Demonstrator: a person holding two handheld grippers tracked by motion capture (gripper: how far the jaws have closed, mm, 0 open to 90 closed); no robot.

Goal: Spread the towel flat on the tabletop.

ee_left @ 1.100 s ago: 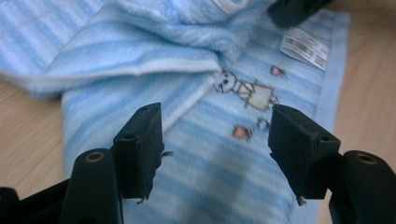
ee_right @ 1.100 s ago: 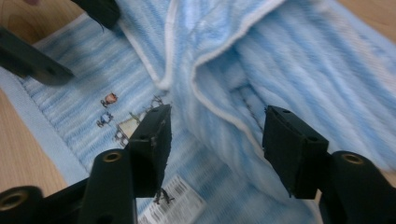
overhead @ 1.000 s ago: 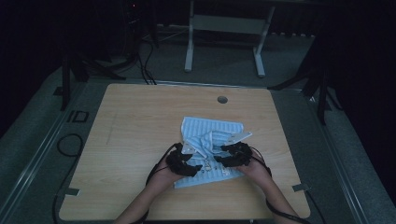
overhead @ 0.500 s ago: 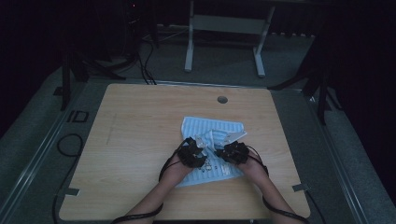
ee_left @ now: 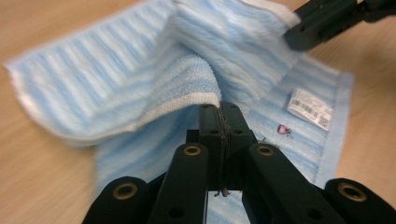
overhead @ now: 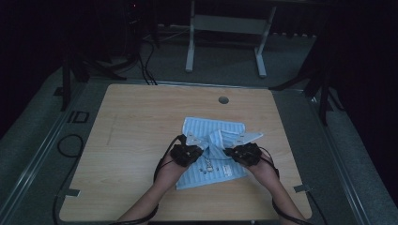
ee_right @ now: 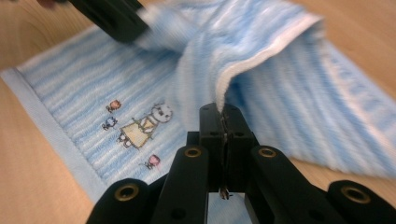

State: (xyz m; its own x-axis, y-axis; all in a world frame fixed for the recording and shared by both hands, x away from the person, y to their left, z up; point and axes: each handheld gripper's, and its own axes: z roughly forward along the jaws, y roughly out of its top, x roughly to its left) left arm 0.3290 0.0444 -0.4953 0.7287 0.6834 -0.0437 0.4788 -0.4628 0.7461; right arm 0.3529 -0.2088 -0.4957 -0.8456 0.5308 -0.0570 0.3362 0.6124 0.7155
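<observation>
The towel point(overhead: 213, 150) is a soft terry cloth in pale blue and white stripes with a flat woven white hem, lying rumpled and partly folded over itself on the wooden table point(overhead: 141, 140), just right of centre in the high view. Both hand-held tools sit on its lower half in that view. The left gripper point(ee_left: 219, 109) has its black jaws pressed together on a white-hemmed edge at the centre of the left gripper view, lifting a fold that sags toward the upper left. The right gripper point(ee_right: 219, 109) is likewise clamped on a hemmed edge, the cloth rising from its tips toward the upper right of the right gripper view. At middle left of that view an embroidered figure point(ee_right: 144, 123) in a yellow dress stands among small coloured motifs. In the left gripper view a white label point(ee_left: 310, 108) with a barcode lies at the right; its print is too blurred to read.
</observation>
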